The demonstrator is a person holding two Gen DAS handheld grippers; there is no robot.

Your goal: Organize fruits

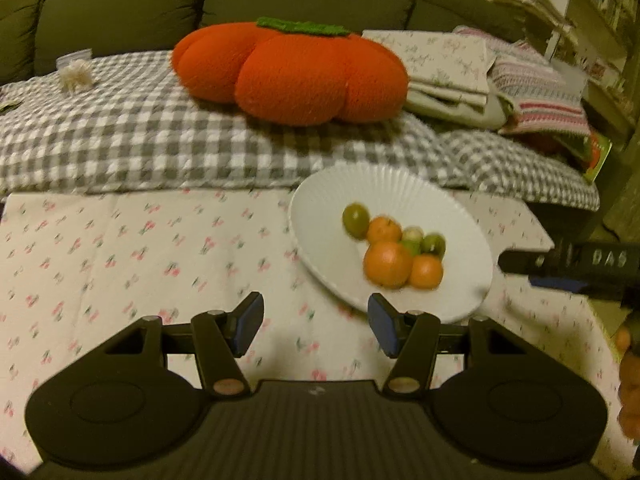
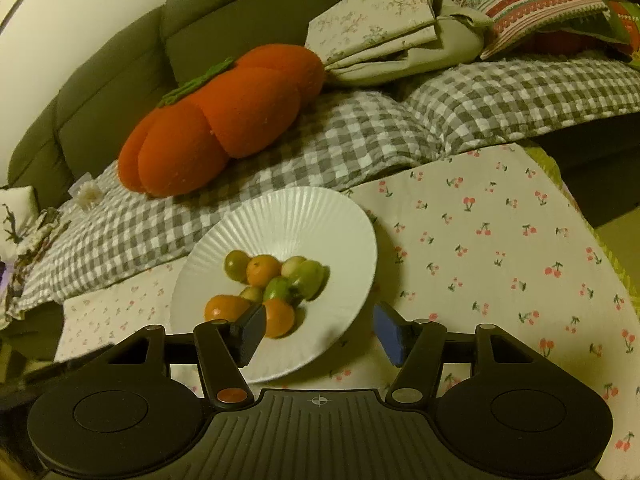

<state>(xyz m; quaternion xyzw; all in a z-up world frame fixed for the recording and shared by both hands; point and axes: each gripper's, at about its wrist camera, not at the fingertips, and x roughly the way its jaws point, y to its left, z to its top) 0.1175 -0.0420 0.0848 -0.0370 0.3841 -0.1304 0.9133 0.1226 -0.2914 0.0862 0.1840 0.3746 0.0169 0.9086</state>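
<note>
Small orange and green fruits [image 2: 267,285] sit clustered on a white plate [image 2: 320,216] just ahead of the right gripper [image 2: 320,334], its jaws spread and empty. The left gripper [image 1: 316,330], also spread, has the plate ahead and to its right.

Orange and green fruits [image 2: 264,284] lie clustered together on a white ribbed plate [image 2: 304,216].

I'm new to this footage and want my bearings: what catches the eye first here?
A big orange pumpkin cushion lies on the checked blanket on the sofa. In front of it, a white ribbed plate on the cherry-print cloth holds a small heap of orange and green fruits.
</note>
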